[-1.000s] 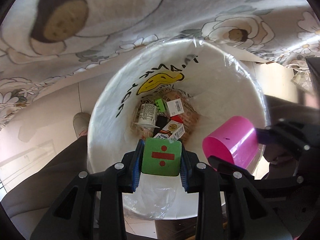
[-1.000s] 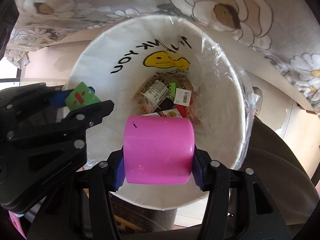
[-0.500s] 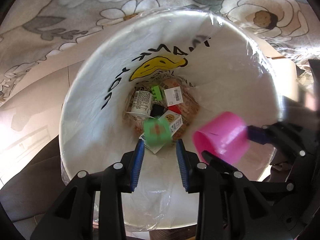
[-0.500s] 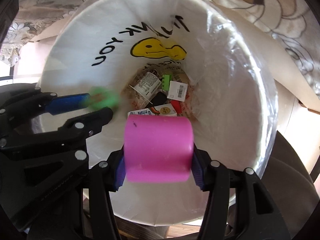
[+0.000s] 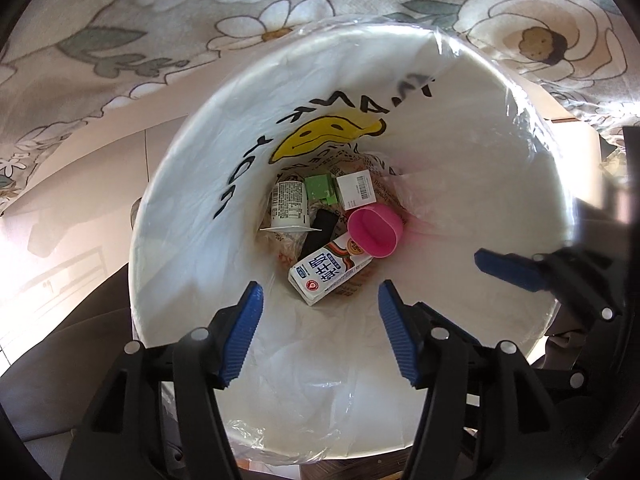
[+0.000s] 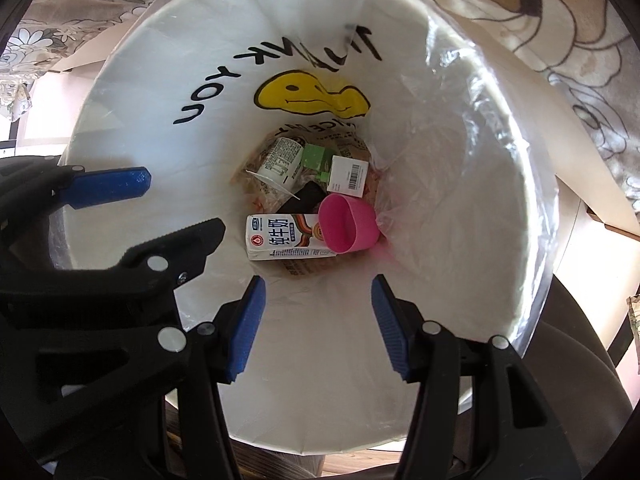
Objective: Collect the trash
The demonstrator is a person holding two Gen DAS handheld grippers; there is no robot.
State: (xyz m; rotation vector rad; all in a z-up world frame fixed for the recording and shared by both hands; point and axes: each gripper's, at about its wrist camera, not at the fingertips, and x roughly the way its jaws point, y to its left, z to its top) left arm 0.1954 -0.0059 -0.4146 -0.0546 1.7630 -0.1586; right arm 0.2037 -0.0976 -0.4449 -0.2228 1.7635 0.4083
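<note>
Your left tongs (image 5: pixel 320 332) have just been opening, both pairs spread and empty, cup (image 5: pixel 374 232) lying in the bin (image 5: pixel 192 184), probably nothing left.

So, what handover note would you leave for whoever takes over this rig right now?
Left gripper: open, empty, jaws just opened.
Right gripper: open, empty.
Both hang over the lined bin.
Pink cup lies at the bottom, partly on the milk carton, beside the yoghurt pot and green block.
Done: both pieces dropped in.
Left: fetch any further trash, none in view here.
</note>
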